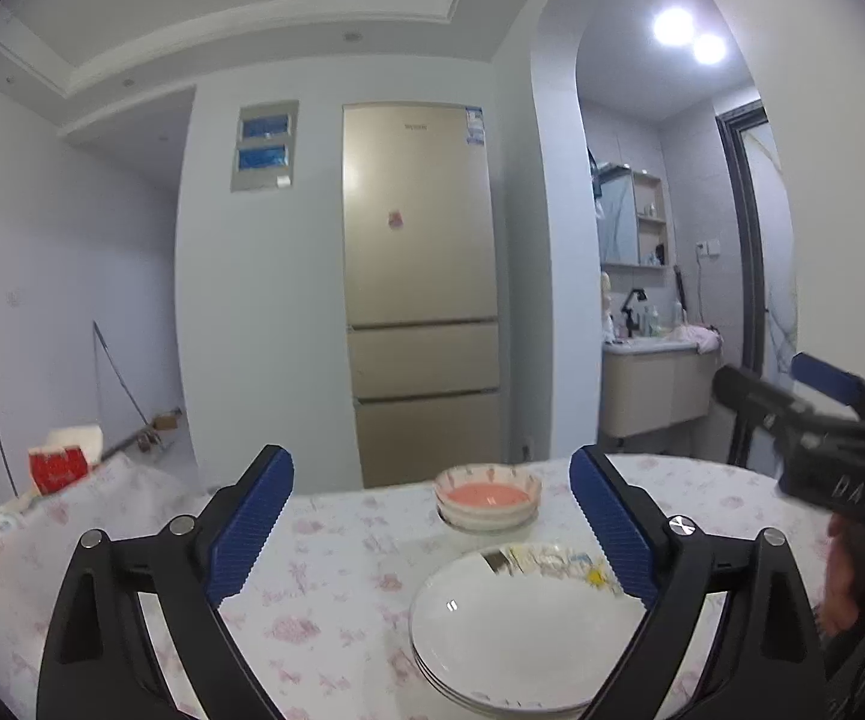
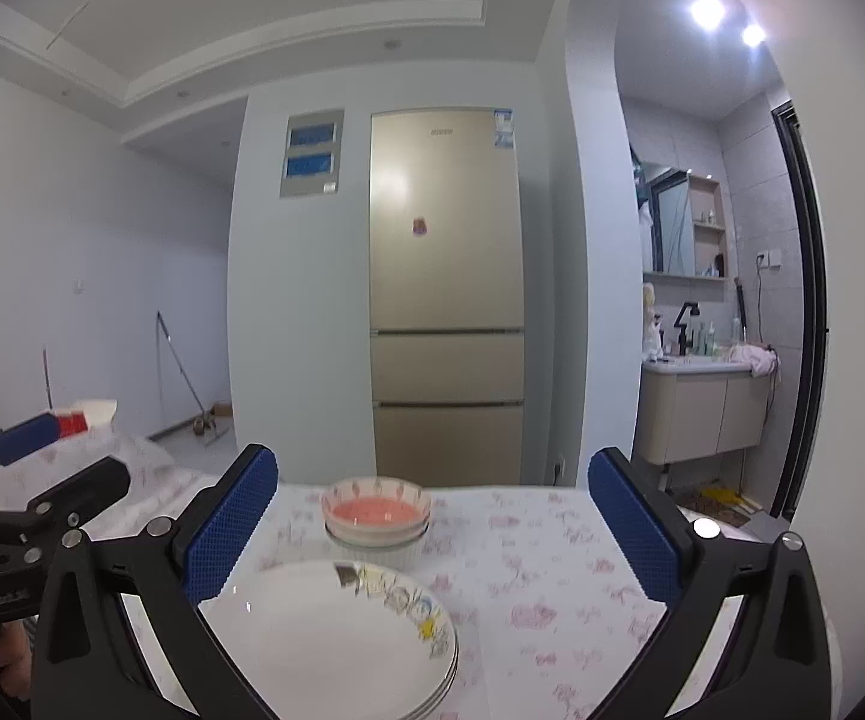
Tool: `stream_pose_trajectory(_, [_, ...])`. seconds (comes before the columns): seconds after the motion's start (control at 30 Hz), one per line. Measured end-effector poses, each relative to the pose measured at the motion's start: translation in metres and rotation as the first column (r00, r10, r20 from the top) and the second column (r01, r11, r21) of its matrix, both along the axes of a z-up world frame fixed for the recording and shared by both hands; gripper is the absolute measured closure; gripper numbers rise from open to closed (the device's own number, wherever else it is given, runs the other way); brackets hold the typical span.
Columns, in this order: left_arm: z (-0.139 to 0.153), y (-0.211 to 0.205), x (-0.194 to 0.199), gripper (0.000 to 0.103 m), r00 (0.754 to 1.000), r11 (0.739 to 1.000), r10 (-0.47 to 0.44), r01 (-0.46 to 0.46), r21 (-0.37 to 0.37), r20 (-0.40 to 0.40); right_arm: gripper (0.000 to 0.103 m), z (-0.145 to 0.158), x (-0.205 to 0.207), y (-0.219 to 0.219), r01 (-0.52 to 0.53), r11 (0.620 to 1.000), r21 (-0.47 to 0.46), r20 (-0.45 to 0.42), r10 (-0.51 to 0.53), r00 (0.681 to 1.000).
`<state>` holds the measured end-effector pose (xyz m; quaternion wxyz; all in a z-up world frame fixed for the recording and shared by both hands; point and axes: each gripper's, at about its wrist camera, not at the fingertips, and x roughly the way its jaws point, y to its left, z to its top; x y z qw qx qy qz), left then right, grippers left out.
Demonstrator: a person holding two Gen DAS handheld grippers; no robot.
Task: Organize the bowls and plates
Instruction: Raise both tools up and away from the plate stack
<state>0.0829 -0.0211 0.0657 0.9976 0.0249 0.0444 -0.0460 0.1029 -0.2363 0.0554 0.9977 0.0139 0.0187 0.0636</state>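
A stack of white plates [image 1: 522, 630] with a cartoon print on the far rim lies on the flowered tablecloth [image 1: 324, 600]. Behind it stands a stack of small bowls [image 1: 488, 498] with pink insides. My left gripper [image 1: 432, 534] is open and empty, held above the table just left of the plates. My right gripper [image 2: 432, 534] is open and empty, with the plates [image 2: 336, 642] under its left finger and the bowls [image 2: 377, 510] ahead. The right gripper's body [image 1: 840, 450] shows at the right of the left wrist view.
A gold fridge [image 1: 420, 288] stands past the table's far edge. A red and white box [image 1: 60, 462] sits at the far left of the table. A bathroom vanity [image 2: 702, 414] is at the right. The left gripper's body [image 2: 18, 516] shows at the left of the right wrist view.
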Motion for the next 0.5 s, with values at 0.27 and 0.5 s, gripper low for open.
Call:
stream_pose_trajectory(0.27, [0.044,-0.004,-0.013,0.0,0.996,1.0,-0.009,0.008,0.017,0.092,0.0,0.047,-0.01,-0.007,0.037,0.998,0.048,0.081,-0.041,0.996])
stream_pose_trajectory(0.5, [0.078,-0.016,-0.019,0.0,0.984,0.999,0.004,-0.01,0.033,0.176,0.0,0.082,-0.006,-0.018,0.04,0.993,0.111,0.117,-0.053,0.992])
